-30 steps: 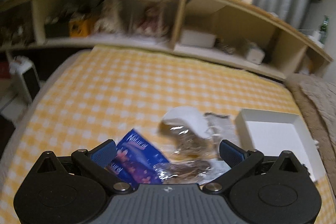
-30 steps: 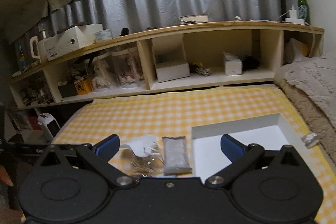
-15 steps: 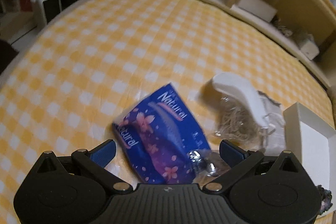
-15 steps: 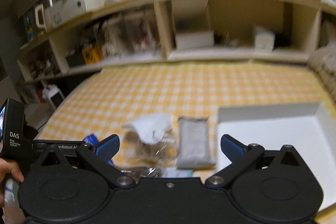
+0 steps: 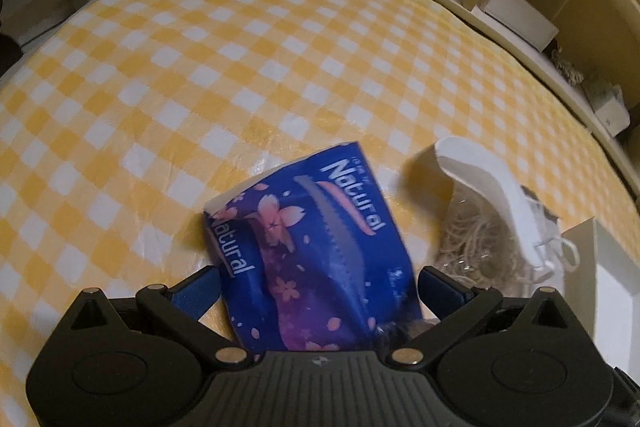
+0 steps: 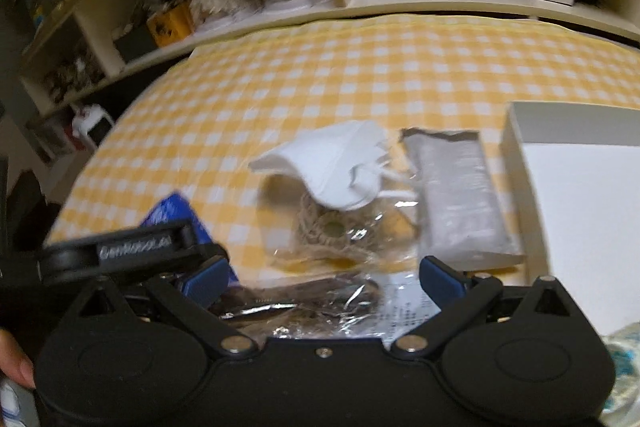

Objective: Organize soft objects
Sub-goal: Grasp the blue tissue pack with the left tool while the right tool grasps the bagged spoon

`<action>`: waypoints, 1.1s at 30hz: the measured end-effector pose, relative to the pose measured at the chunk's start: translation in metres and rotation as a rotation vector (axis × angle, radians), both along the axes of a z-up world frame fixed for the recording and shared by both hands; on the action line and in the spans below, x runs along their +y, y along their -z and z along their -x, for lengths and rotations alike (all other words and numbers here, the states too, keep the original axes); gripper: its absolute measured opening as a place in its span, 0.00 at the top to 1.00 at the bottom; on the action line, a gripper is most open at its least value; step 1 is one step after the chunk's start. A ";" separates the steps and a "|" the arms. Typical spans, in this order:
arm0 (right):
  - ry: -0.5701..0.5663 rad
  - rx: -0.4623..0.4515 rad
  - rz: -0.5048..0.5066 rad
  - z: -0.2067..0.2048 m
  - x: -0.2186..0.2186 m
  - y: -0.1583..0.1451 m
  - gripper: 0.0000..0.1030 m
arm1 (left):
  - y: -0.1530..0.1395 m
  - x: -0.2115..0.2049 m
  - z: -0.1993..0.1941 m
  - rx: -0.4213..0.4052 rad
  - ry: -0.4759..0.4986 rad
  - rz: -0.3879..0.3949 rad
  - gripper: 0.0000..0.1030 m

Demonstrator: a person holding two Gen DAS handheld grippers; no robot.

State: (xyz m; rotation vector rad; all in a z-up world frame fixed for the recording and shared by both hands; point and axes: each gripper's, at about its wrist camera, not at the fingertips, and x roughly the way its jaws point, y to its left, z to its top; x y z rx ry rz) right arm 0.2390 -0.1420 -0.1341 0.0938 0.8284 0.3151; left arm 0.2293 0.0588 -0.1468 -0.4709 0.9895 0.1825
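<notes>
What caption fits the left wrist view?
Open left gripper straddles a blue tissue pack on the yellow checked cloth.

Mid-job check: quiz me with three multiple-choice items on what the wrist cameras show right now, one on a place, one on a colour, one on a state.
1. Where does the blue tissue pack lie in relation to the left claw?
A. between its open fingers
B. inside the white box
C. on the shelf

2. What colours is the checked cloth?
A. red and black
B. yellow and white
C. green and grey

3. How does the right claw stand?
A. shut on the mask
B. shut on the grey packet
C. open, holding nothing

Answers:
1 A, the left wrist view shows a blue pad on each side of the pack.
2 B, yellow and white squares fill both views.
3 C, its pads are wide apart above the clear wrapped items, with the white mask and grey packet lying further ahead.
</notes>
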 end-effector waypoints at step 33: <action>-0.313 0.088 0.232 0.053 0.001 0.023 0.46 | -0.018 -0.026 0.012 -0.018 0.386 -0.255 0.01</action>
